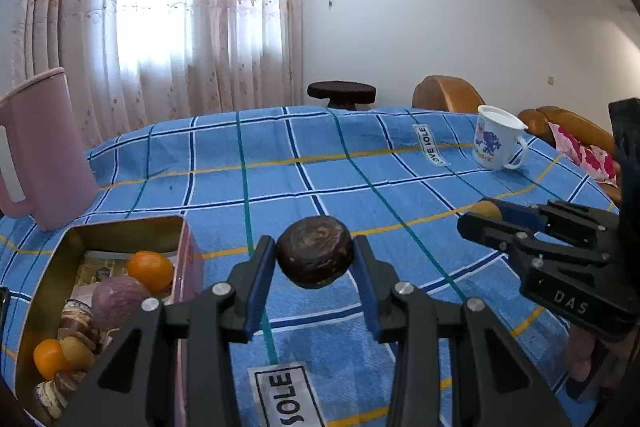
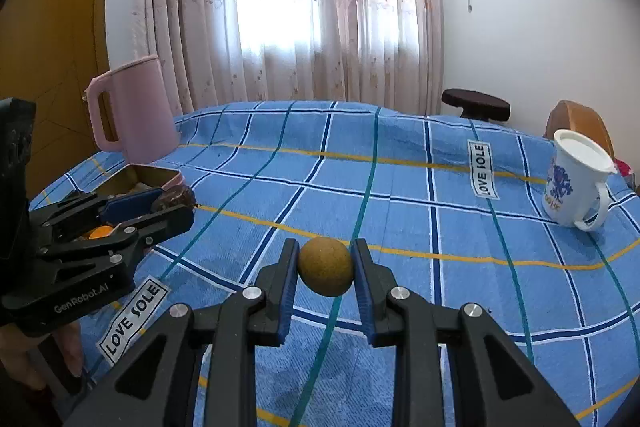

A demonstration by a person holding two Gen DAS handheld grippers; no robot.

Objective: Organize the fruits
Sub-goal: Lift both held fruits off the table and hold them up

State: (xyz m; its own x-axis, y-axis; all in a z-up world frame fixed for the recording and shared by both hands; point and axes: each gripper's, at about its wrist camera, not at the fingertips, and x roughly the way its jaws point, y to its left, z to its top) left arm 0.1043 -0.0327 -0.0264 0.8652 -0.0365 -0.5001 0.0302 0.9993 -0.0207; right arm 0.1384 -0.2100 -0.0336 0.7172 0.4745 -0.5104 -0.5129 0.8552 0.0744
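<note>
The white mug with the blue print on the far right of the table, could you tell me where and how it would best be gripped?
Probably the white mug is best taken by its handle. The mug stands upright on the blue checked tablecloth, apart from everything else, and the loop sticks out on the near right side. Come in from the right, jaws pinching the loop's flat sides. A lid covers the mouth, so a rim grip looks unworkable.

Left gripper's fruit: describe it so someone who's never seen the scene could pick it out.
Start at the blue checked tablecloth and find the open tin of fruit beside the pink jug. Just right of it, the left gripper holds the dark brown fruit in its jaws. It is near-black and flattened, unlike the tin's oranges or the right gripper's tan ball.
</note>
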